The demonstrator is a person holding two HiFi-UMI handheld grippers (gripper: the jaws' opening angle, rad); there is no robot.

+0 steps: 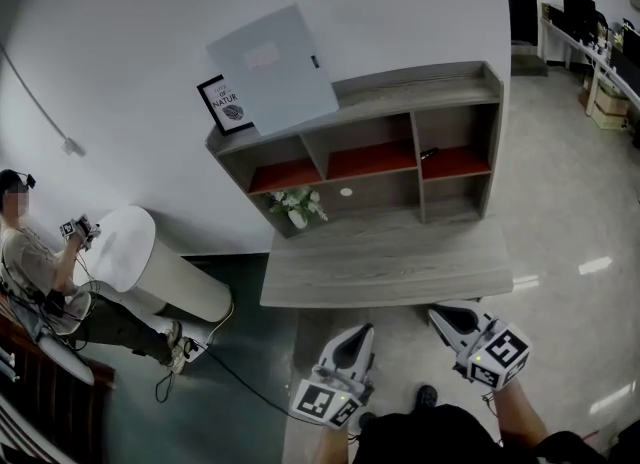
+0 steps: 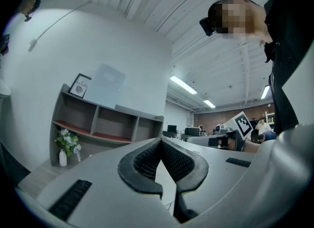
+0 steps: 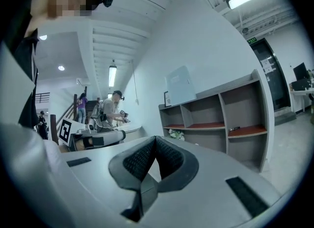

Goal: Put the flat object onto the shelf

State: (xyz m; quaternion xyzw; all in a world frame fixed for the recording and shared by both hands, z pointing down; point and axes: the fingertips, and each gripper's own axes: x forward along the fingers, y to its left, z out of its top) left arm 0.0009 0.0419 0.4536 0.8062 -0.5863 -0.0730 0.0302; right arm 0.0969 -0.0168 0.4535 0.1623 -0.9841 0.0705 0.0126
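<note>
The flat object (image 1: 272, 70), a pale grey-blue panel, stands tilted on top of the grey shelf (image 1: 420, 87) and leans on the white wall. It also shows in the left gripper view as the flat object (image 2: 105, 85) and in the right gripper view as the flat object (image 3: 180, 85). My left gripper (image 1: 360, 332) and right gripper (image 1: 438, 314) hang low near my body, short of the table's front edge and far from the shelf. Both are shut with nothing between the jaws, as the left gripper (image 2: 160, 141) and right gripper (image 3: 155, 138) show in their own views.
A framed picture (image 1: 225, 104) stands beside the panel on the shelf top. A vase of flowers (image 1: 298, 207) and a small white disc (image 1: 346, 192) are in the lower compartments, and a dark item (image 1: 429, 154) lies on a red shelf board. A wooden table (image 1: 390, 267) fronts the shelf. A seated person (image 1: 40, 277) is at left.
</note>
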